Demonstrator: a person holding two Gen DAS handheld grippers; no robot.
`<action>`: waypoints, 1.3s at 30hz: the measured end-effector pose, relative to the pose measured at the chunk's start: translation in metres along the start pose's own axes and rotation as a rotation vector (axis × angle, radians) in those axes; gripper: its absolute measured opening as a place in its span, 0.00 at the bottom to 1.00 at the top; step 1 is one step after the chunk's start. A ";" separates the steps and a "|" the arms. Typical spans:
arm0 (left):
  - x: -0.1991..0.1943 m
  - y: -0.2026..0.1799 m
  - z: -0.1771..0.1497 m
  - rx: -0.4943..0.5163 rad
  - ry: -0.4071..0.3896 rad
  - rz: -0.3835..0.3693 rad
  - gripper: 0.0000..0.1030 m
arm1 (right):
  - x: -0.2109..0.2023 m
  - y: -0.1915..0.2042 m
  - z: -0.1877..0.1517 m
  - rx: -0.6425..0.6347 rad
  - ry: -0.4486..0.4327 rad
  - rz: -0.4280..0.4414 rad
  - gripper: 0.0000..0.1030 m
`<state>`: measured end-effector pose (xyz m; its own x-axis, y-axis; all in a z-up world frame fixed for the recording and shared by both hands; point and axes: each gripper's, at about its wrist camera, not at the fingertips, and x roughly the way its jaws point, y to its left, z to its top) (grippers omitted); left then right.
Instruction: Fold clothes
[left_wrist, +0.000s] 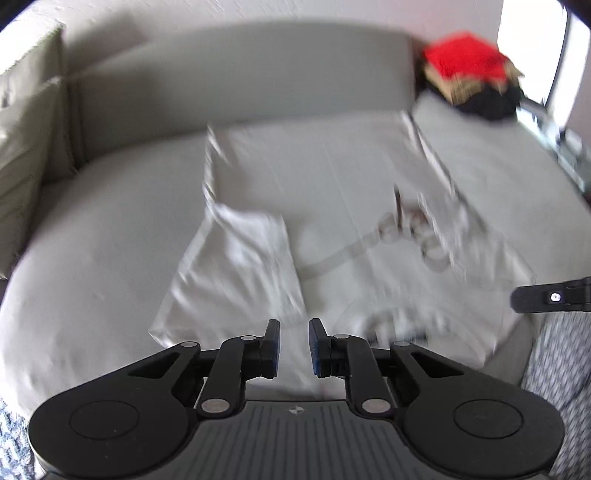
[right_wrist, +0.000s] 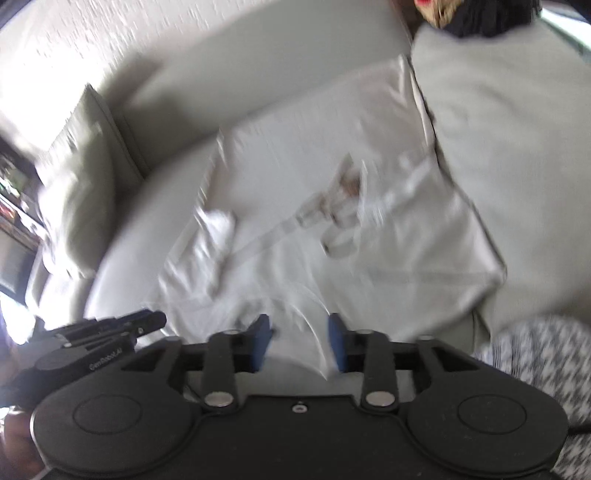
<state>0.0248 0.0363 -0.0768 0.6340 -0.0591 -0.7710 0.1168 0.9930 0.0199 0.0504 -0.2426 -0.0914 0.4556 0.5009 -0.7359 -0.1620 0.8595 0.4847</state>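
Observation:
A white T-shirt with a faint grey print lies spread flat on the grey sofa seat; it also shows in the right wrist view. Its left sleeve is folded in over the body. My left gripper is open and empty above the shirt's near edge, by the collar. My right gripper is open and empty over the near edge too. Each gripper shows at the edge of the other's view: the right one, the left one. Both views are motion-blurred.
A pile of clothes, red over tan and black, sits at the sofa's far right corner. Grey cushions stand at the left. The sofa back runs behind. A patterned rug lies below the seat's near edge.

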 end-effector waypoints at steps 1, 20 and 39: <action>-0.006 0.006 0.008 -0.017 -0.022 0.007 0.20 | -0.008 0.004 0.008 -0.004 -0.031 0.007 0.46; 0.084 0.091 0.134 -0.189 -0.013 0.068 0.38 | 0.025 -0.035 0.168 0.173 -0.229 0.046 0.63; 0.283 0.120 0.205 -0.243 0.017 0.025 0.26 | 0.247 -0.181 0.334 0.267 -0.209 -0.193 0.30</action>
<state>0.3750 0.1182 -0.1618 0.6210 -0.0350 -0.7830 -0.0868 0.9898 -0.1131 0.4845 -0.3083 -0.2027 0.6282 0.2774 -0.7269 0.1651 0.8655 0.4730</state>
